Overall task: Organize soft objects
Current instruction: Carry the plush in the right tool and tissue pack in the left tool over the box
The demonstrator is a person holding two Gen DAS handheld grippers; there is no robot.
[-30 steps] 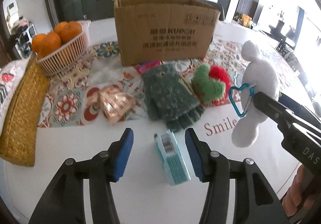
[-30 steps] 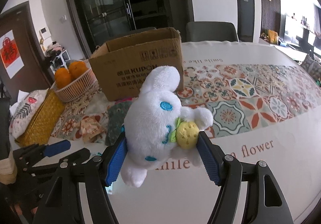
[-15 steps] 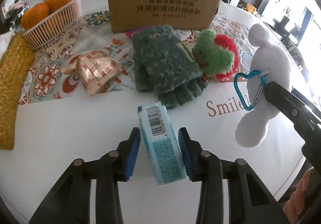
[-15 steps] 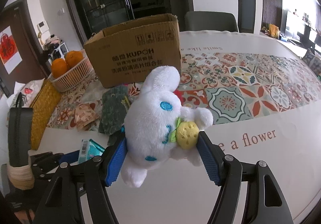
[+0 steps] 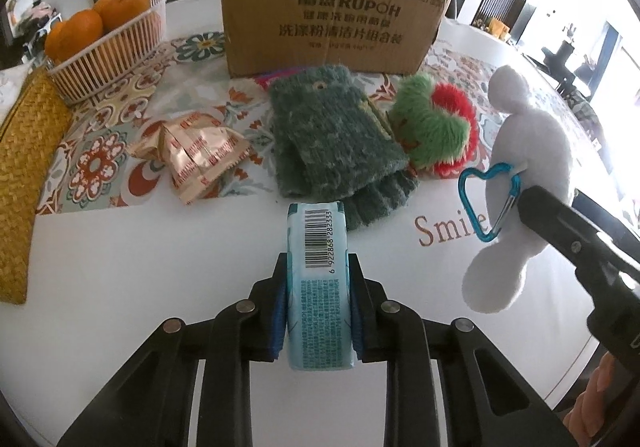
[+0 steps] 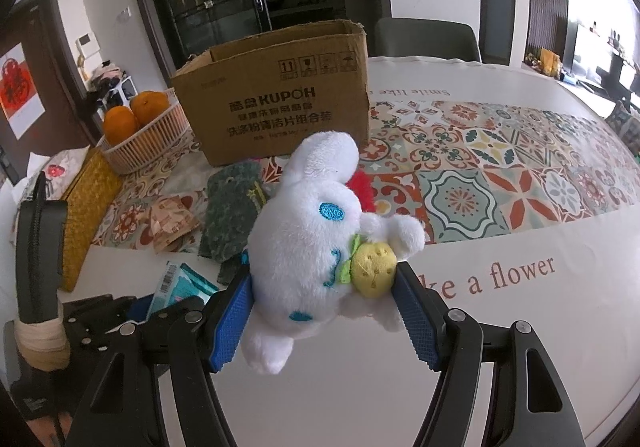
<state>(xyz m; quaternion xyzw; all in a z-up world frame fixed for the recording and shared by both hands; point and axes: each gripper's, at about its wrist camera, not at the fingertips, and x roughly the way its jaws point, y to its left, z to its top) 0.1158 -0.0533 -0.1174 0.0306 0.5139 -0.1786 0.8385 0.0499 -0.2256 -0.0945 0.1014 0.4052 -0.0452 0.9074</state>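
Note:
My left gripper [image 5: 318,287] is shut on a light blue tissue pack [image 5: 318,279] with a barcode, held above the white table front. My right gripper [image 6: 326,307] is shut on a white plush bunny [image 6: 312,239] holding a yellow fruit; the bunny also shows at the right of the left wrist view [image 5: 520,183] with a blue heart carabiner [image 5: 486,203]. Green knitted gloves [image 5: 332,139] and a green-and-red fuzzy toy [image 5: 432,127] lie in front of the open cardboard box [image 5: 332,7]. The box also shows in the right wrist view [image 6: 276,103].
A white basket of oranges [image 5: 104,43] stands at the back left. A yellow woven mat [image 5: 24,167] lies along the left edge. Shiny snack packets [image 5: 196,155] lie left of the gloves. A patterned tablecloth [image 6: 500,167] covers the table's far half.
My left gripper has closed on the tissue pack and lifted it off the table, moving closer to the gloves and box. The right gripper still holds the bunny.

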